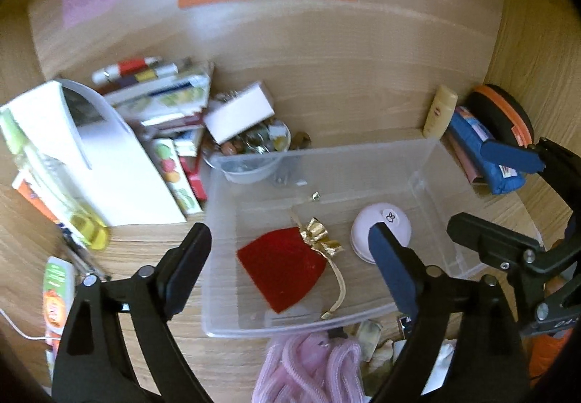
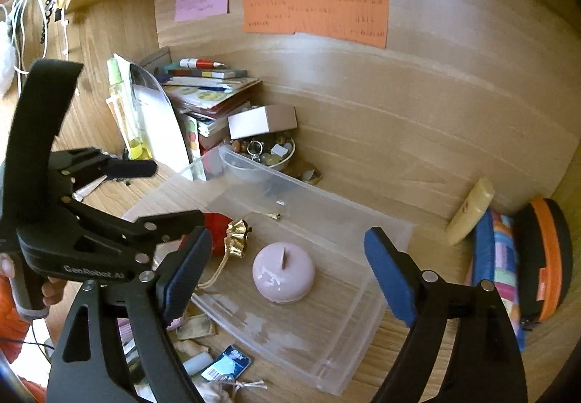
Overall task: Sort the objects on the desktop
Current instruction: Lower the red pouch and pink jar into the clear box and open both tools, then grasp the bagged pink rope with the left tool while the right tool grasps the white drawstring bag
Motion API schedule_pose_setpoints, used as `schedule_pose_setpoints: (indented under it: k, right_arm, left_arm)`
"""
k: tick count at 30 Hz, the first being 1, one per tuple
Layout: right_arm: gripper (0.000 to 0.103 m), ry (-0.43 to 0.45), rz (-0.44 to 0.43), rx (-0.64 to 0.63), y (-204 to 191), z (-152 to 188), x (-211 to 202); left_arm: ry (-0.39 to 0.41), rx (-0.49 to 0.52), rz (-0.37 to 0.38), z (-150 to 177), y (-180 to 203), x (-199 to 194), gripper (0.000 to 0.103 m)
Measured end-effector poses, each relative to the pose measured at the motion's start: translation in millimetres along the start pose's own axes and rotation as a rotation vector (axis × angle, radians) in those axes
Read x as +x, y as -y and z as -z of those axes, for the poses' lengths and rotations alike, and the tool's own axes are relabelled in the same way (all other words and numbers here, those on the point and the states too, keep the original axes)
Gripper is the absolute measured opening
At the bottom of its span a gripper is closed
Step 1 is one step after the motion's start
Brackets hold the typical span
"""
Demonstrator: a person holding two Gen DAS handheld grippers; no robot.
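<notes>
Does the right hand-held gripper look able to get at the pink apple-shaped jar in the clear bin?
Probably yes. The right hand-held gripper is open above the clear bin, the jar sits uncovered between its fingers, and the red pouch lies off to one side.

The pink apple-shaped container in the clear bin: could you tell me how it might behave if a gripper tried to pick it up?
The pink apple-shaped container looks glossy, with highlights on its dome, so flat pads may slip on it. Its rounded top narrows upward; a grip low on the sides seems safer. It appears hard, perhaps ceramic, so probably rigid and possibly breakable if dropped in the clear bin.
</notes>
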State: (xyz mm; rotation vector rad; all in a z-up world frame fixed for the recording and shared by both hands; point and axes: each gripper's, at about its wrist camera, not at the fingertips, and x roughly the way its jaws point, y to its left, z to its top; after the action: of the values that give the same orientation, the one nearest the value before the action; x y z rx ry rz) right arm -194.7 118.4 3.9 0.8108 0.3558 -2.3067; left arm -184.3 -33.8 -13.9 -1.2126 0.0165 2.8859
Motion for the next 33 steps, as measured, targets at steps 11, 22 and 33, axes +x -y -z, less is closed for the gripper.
schedule_pose_setpoints:
  k: [11,22,33]
  right_arm:
    - [0.089,0.044,0.029,-0.026,-21.3,17.2,-40.8]
    - [0.089,0.051,0.041,-0.028,-39.1,47.0,-68.0]
    - [0.091,0.013,0.090,0.011,-35.9,82.4,-78.7]
  left_arm:
    - [0.100,-0.004,-0.053,17.7,-4.2,-50.7,0.095]
    - [0.164,0.004,-0.093,45.2,-5.0,-90.9,0.097]
    - [0.144,-0.037,-0.113,85.9,-21.0,-99.7,0.100]
